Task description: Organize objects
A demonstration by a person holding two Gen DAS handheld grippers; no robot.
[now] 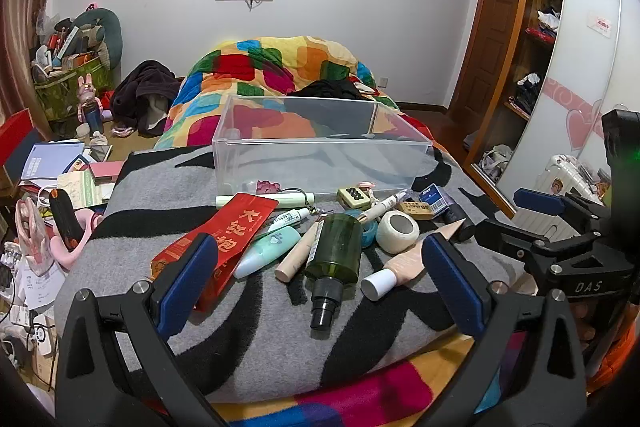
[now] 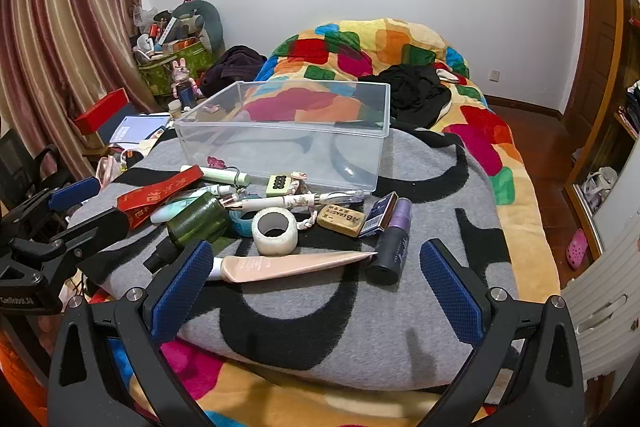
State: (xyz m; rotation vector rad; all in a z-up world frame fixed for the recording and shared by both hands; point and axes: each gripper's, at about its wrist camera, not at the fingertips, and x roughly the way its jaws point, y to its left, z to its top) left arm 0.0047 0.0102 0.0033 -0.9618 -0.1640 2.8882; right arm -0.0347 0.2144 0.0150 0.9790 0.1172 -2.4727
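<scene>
A clear plastic bin point(image 1: 320, 155) point(image 2: 288, 143) stands empty on the grey-and-black blanket point(image 1: 256, 343) point(image 2: 360, 331). In front of it lie small items: a green spray bottle point(image 1: 334, 251) point(image 2: 196, 219), a red packet point(image 1: 224, 231) point(image 2: 156, 195), a peach tube point(image 1: 404, 261) point(image 2: 288, 265), a white tape roll point(image 1: 396, 231) point(image 2: 276, 230), a mint tube point(image 1: 266, 253), an eraser point(image 2: 340, 219) and a purple-capped bottle point(image 2: 394, 247). My left gripper point(image 1: 316, 275) is open and empty above the green bottle. My right gripper point(image 2: 316, 277) is open and empty above the peach tube.
A colourful quilt point(image 1: 276, 67) with black clothes point(image 2: 416, 91) lies behind the bin. Boxes, papers and bags point(image 1: 60, 163) crowd the floor on the left. A wardrobe point(image 1: 532, 39) stands on the right. The bed's near edge is just below the grippers.
</scene>
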